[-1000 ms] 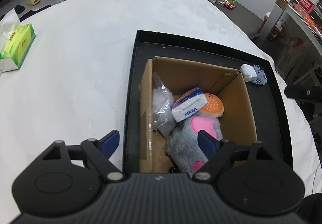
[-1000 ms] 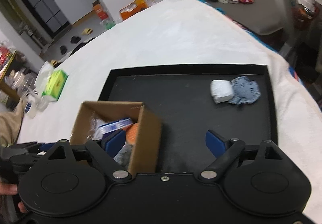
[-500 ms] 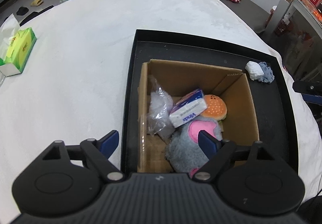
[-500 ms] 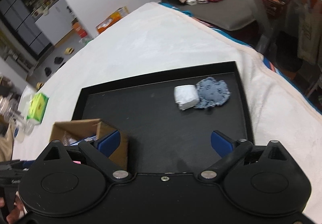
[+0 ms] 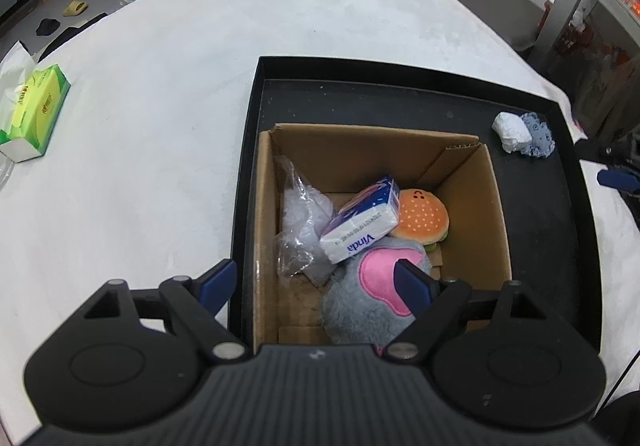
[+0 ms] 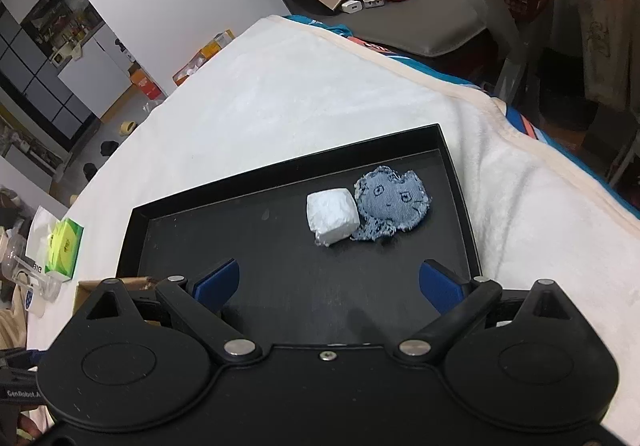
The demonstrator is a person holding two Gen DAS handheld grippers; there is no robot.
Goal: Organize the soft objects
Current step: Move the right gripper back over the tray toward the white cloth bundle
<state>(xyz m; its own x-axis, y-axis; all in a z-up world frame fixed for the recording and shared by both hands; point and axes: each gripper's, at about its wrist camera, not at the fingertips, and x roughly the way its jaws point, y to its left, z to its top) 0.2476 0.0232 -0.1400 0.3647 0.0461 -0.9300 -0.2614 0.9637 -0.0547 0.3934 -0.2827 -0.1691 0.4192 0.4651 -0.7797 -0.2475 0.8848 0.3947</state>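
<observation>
A cardboard box (image 5: 476, 205) stands in a black tray (image 5: 576, 270). In it lie a grey and pink plush (image 5: 368, 298), a Vinda tissue pack (image 5: 362, 226), a burger plush (image 5: 422, 215) and a clear bag (image 5: 300, 217). My left gripper (image 5: 316, 282) hovers open over the box's near left wall, holding nothing. In the tray's far right corner lie a white wrapped lump (image 6: 331, 215) and a denim cat patch (image 6: 394, 203), touching each other. My right gripper (image 6: 330, 282) is open and empty, short of those two, above the tray floor (image 6: 256, 258).
A green tissue box (image 5: 34, 111) sits at the table's left, with a clear cup (image 6: 24, 278) near it. White cloth (image 5: 152, 125) covers the table. A chair (image 6: 420, 29) with small toys and shelving (image 5: 600, 25) stand past the right edge.
The right gripper swung right and lower, away from the box toward the white lump and denim patch, and its jaws widened. The left gripper drew back slightly, so the box appears farther in.
</observation>
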